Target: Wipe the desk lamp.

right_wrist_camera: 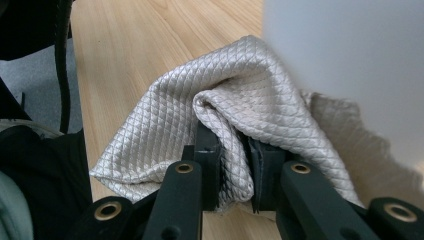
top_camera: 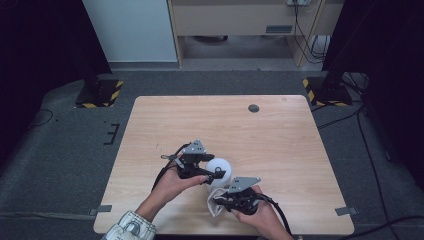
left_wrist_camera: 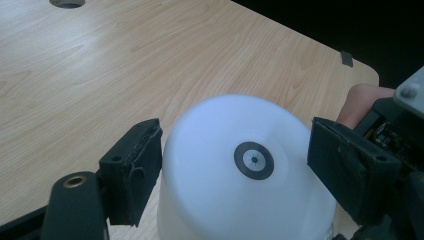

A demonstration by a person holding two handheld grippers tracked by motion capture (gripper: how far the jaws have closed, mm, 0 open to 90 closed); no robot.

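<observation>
Table (top_camera: 250,130) of pale wood takes up the middle of the high view, and on it, low and centre in the frame, sit one white cup (top_camera: 220,169), upside down, and one pale cloth (top_camera: 216,204) just below it, with two hand-held grippers working them. The left gripper (top_camera: 212,176) reaches in from the left onto the cup, the right gripper (top_camera: 218,202) from the lower right onto the cloth; most of the cloth is covered by that gripper and the hand behind it, and one dark round hole (top_camera: 253,108) marks the tabletop near its far edge. In the left gripper view the cup (left_wrist_camera: 245,175) fills the lower middle, its base up and bearing one dark ring mark, with the two black jaws standing at its left and right sides, set wide around it; whether they press the wall is hard to make out, and the cup's rim is cut off by the bottom edge. In the right gripper view the two jaws are closed narrow on a fold of the quilted cloth (right_wrist_camera: 225,110), low in the frame, while the cup (right_wrist_camera: 350,70) is a blurred white wall at the upper right, cut off by the frame.
</observation>
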